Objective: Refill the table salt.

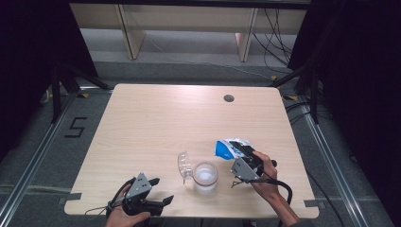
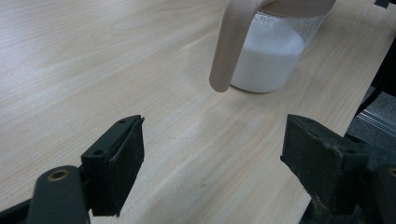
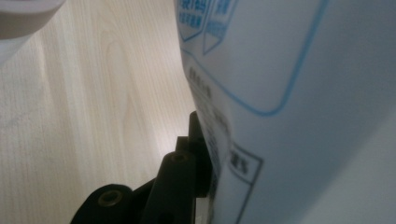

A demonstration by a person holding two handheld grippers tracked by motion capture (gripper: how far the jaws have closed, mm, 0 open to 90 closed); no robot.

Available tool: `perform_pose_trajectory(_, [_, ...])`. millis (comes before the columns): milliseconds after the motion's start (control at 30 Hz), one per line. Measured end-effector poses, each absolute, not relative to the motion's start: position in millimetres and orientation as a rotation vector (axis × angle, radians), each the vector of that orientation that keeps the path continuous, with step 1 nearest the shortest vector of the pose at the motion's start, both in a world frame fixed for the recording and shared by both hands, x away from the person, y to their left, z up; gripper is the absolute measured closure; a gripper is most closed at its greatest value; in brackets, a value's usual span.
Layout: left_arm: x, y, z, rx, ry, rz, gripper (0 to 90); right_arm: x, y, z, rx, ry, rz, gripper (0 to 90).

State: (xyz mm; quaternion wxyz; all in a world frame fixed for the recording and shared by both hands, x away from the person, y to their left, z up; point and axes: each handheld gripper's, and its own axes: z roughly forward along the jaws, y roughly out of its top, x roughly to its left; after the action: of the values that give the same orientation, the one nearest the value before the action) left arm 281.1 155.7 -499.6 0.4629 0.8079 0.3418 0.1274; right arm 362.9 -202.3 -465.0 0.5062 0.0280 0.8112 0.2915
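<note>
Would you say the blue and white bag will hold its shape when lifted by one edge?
Probably not: the bag looks like thin, crumpled film, so it should sag. Its glossy surface may slip in the right claw, and it seems light.

Floor marking (image 1: pixel 75 127) — "5"

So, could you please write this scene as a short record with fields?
surface: light wooden table
container: clear jar holding white powder, lid open
held item: blue and white plastic bag
right gripper: shut on the bag
left gripper: open, empty, near the table's front edge
bag position: right of the jar
</note>
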Motion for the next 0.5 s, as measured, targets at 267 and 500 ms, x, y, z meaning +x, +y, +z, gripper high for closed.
perform_pose_trajectory(267, [280,154,-500,1.962,0.848,0.302,20.5,372,-210,-468,0.087,1.994,0.746,81.8])
perform_pose_trajectory(500, [280,153,-500,1.953,0.85,0.295,20.5,379,-216,-469,0.201,2.016,0.824,82.2])
